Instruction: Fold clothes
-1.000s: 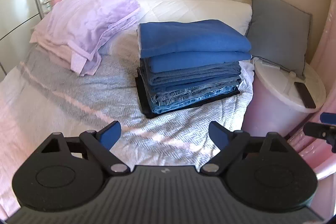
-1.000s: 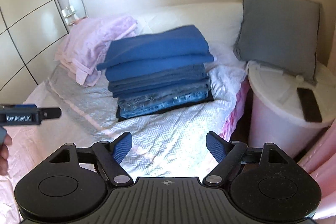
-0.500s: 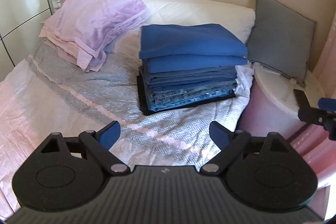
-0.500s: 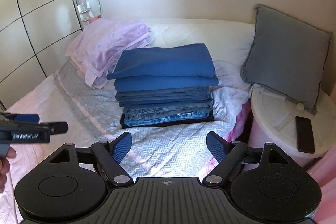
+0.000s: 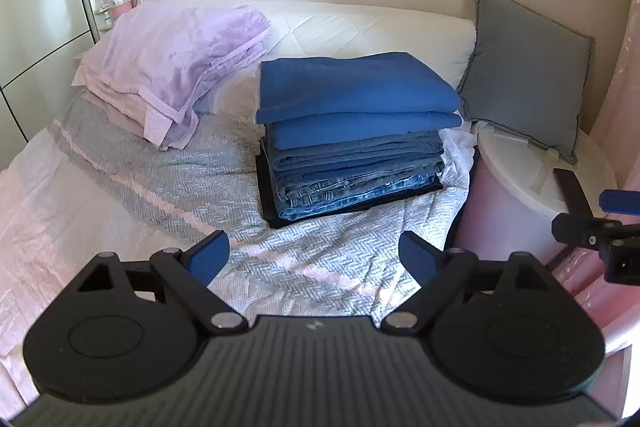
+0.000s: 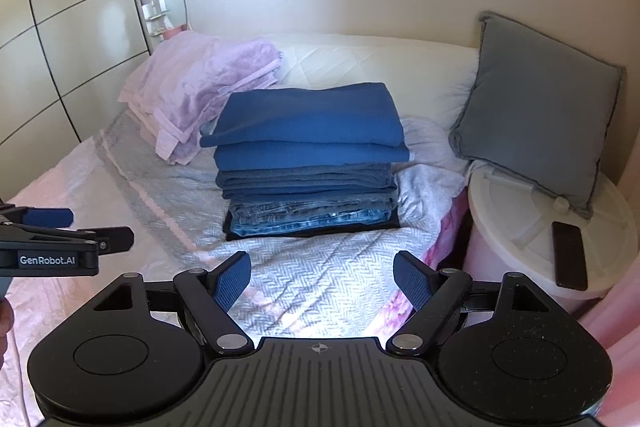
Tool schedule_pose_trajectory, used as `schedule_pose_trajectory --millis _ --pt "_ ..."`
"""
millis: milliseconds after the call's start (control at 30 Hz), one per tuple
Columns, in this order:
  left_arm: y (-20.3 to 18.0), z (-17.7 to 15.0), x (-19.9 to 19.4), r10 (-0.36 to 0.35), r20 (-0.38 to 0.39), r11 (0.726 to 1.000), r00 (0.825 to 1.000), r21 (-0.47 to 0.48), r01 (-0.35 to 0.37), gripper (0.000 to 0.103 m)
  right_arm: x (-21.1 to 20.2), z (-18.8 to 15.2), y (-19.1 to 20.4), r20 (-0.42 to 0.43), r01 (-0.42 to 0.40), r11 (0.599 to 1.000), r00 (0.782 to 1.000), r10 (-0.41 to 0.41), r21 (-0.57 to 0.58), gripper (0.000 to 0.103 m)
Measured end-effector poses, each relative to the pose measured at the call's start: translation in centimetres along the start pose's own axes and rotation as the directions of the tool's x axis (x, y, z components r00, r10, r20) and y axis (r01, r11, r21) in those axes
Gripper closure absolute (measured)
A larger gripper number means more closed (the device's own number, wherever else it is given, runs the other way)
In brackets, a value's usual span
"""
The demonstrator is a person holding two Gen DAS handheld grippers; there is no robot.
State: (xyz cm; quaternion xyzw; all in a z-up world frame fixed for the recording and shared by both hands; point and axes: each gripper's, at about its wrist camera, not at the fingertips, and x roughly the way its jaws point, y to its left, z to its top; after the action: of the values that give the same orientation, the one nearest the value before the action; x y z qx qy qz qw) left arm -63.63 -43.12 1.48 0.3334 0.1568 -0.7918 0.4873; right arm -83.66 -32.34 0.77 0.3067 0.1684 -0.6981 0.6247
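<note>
Stack of folded clothes (image 5: 352, 139): seen at frame centre on the bed (image 5: 132, 187), straight ahead of both grippers, long axis left to right.
Lilac clothes (image 5: 180, 67): heaped loosely, upper left, judged next.
Left gripper (image 5: 314, 259): jaws spread wide, nothing held; judged nearer the heap.
Right gripper (image 6: 322, 279): jaws spread wide, nothing held.
White tub (image 6: 532, 227): lidded, contents hidden; phone (image 6: 569, 254) lying on top.
</note>
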Motion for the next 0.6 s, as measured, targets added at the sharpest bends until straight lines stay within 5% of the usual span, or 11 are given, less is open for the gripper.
schedule_pose_trajectory --millis 367,600 --pt "0.5 -0.2 -0.5 0.009 0.086 1.000 0.996 -0.012 -0.008 0.014 0.2 0.4 1.8 0.002 0.030 0.999 1.000 -0.030 -0.031 0.022" --pt "0.6 0.0 0.2 0.022 0.076 1.000 0.997 -0.005 -0.022 0.014 1.0 1.1 2.9 0.011 0.028 0.998 1.000 -0.027 -0.049 0.022"
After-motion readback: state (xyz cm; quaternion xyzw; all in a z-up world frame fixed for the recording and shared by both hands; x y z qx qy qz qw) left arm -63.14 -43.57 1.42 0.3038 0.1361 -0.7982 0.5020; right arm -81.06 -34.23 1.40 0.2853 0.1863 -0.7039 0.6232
